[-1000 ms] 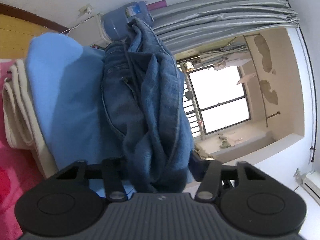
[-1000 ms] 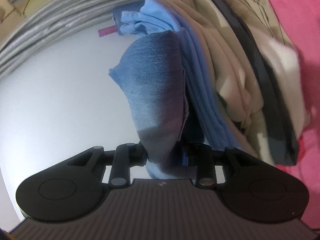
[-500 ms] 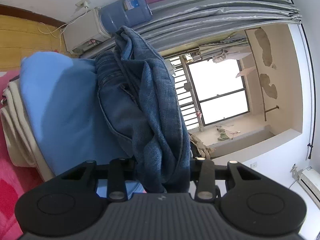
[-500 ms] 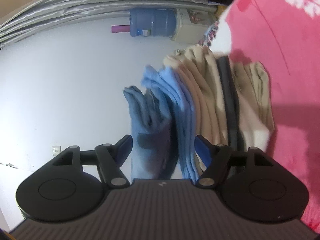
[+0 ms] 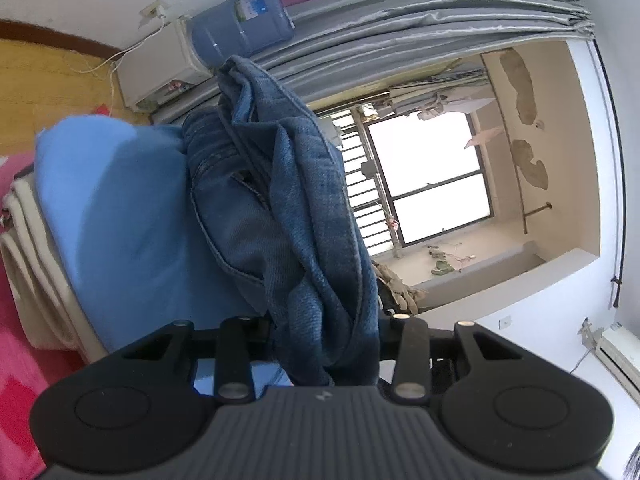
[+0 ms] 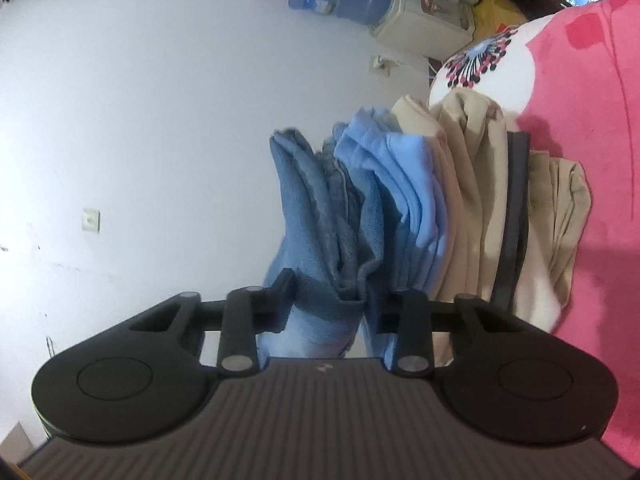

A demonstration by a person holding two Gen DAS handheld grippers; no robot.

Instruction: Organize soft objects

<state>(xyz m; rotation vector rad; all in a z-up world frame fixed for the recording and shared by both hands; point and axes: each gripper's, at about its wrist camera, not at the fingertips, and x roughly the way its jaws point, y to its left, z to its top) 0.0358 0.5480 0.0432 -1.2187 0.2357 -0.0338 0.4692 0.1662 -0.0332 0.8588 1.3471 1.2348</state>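
Note:
Folded blue jeans (image 5: 304, 208) lie as the top layer of a stack on a pink bedcover (image 5: 16, 360). Under them come a light blue garment (image 5: 120, 208) and beige clothes (image 5: 28, 248). My left gripper (image 5: 326, 332) is shut on a bunched end of the jeans; the denim hides its fingertips. In the right wrist view the jeans (image 6: 316, 216) show edge-on beside the light blue garment (image 6: 412, 184), beige clothes (image 6: 468, 184) and a dark grey garment (image 6: 516, 216). My right gripper (image 6: 332, 300) is shut on the jeans' near edge.
A water dispenser with a blue bottle (image 5: 244, 24) stands by grey curtains (image 5: 420, 12) and a barred window (image 5: 432, 184). The pink bedcover (image 6: 600, 80) fills the right wrist view's right side, a white wall (image 6: 120, 120) its left. An air conditioner (image 5: 616, 348) hangs on the wall.
My right gripper let go of the jeans, drew back open, then closed on their near edge again. The left gripper kept its hold and pulled back slightly.

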